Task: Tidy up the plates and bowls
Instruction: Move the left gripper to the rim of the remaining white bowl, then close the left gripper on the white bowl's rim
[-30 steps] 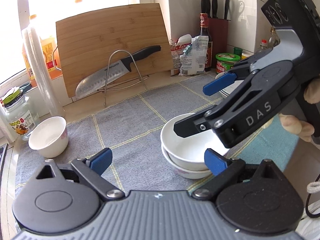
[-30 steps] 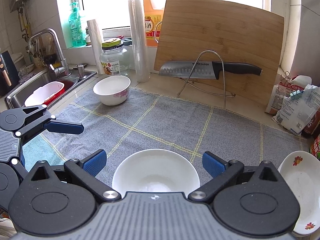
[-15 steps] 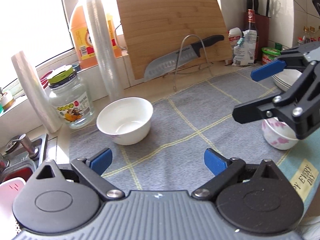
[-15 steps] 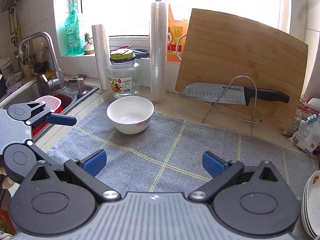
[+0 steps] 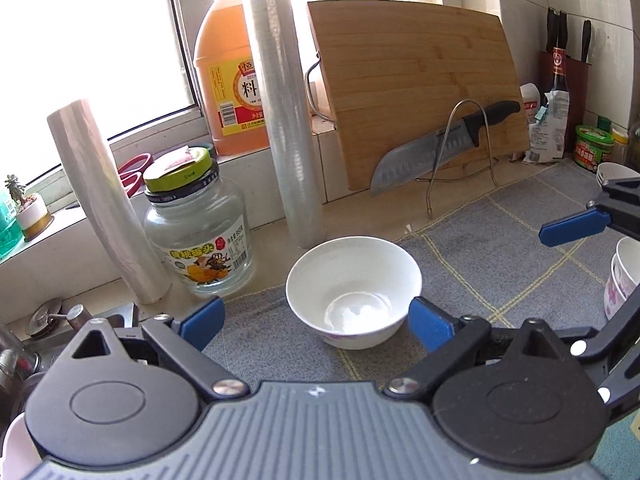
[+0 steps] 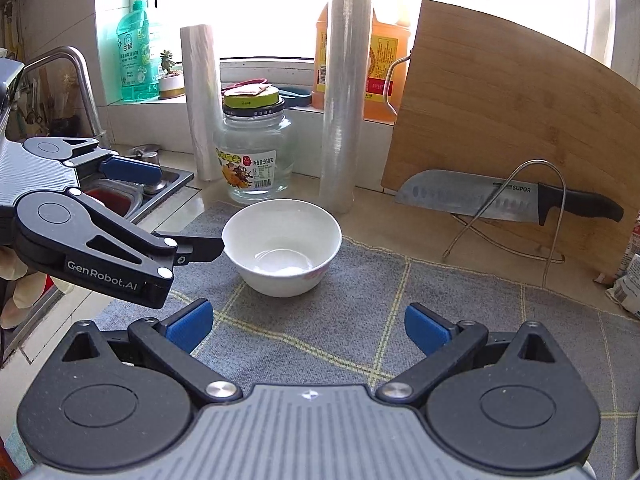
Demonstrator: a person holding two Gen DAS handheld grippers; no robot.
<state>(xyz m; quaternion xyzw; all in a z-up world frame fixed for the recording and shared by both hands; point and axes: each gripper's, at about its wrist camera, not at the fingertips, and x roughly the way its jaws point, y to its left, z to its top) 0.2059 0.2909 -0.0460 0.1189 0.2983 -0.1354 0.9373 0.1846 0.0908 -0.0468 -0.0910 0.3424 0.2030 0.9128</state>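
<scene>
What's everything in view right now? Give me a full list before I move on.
bowl: 1, white, on mat between left gripper fingers
stacked bowls: 2, white with pink print, mat's right edge
mat: 1, grey with yellow lines, on counter
glass jar: 1, clear with green lid, behind bowl
film rolls: 2, clear, upright by windowsill
oil jug: 1, orange, windowsill
cutting board: 1, bamboo, leaning on wall
knife: 1, black handle, on wire stand
soap bottle: 1, green, windowsill
left gripper: open
right gripper: open

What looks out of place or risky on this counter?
The knife lies bare-bladed across a wire stand, leaning by the cutting board. Nothing is spilled; the white bowl stands upright and empty.
</scene>
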